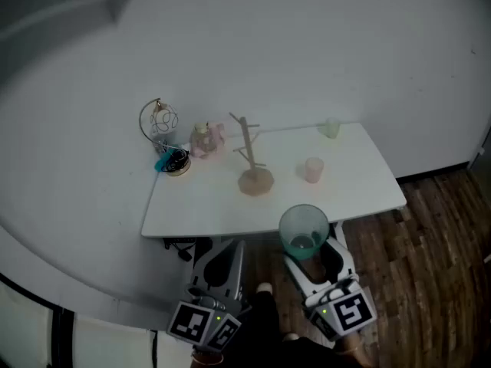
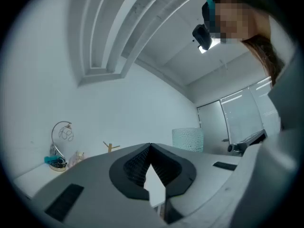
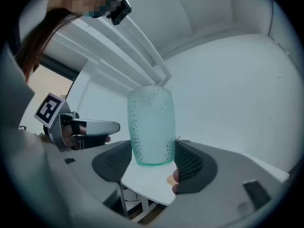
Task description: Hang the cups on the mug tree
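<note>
Green cup, dimpled and see-through, is upright in the air at the lower middle of the head view. It sits just in front of the near edge of the white bench. Your right hand-held gripper is pinching it. In the right gripper view the two dark pads press on either side of the cup's lower part, and the cup rises well above them at the centre of the frame.

Your left hand-held gripper is at the lower left of centre in the head view, beside the right one and apart from it. Its jaws are pressed together at the tips, and the left gripper view shows only a sliver of the bench behind them.

On the bench, near the middle of the head view, the wooden mug tree stands upright on a rounded base, with its pegs slanting upward. A pink cup stands just to the right of the tree and does not touch it. A pale cup stands further up and to the right, near the far right corner of the bench.

At the far left end of the bench is a wire hoop ornament. A small pink object sits to its right, and a round dish with something blue sits in front of it. Dark wood floor fills the lower right of the frame.
</note>
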{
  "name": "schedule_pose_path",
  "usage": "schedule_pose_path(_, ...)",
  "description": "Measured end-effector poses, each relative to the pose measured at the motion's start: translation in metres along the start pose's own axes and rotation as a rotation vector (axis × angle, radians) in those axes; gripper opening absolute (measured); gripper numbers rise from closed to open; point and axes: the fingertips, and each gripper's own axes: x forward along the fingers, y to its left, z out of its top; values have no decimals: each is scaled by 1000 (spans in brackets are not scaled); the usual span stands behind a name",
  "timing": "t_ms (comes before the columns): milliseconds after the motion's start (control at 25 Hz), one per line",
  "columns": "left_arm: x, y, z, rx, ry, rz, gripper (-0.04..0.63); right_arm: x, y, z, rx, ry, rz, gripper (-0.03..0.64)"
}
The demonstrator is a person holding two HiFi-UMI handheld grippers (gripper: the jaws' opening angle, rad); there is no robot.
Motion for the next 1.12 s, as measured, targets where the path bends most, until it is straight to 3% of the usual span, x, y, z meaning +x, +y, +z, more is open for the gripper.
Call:
schedule_pose_path(240, 14, 5, -4, -4, 3, -32, 0, 13, -12, 0, 32, -32, -9, 290)
schedule_pose_path(1120, 92, 85, -10, -66, -29, 2, 0, 108, -66, -6, 22, -16, -44, 289)
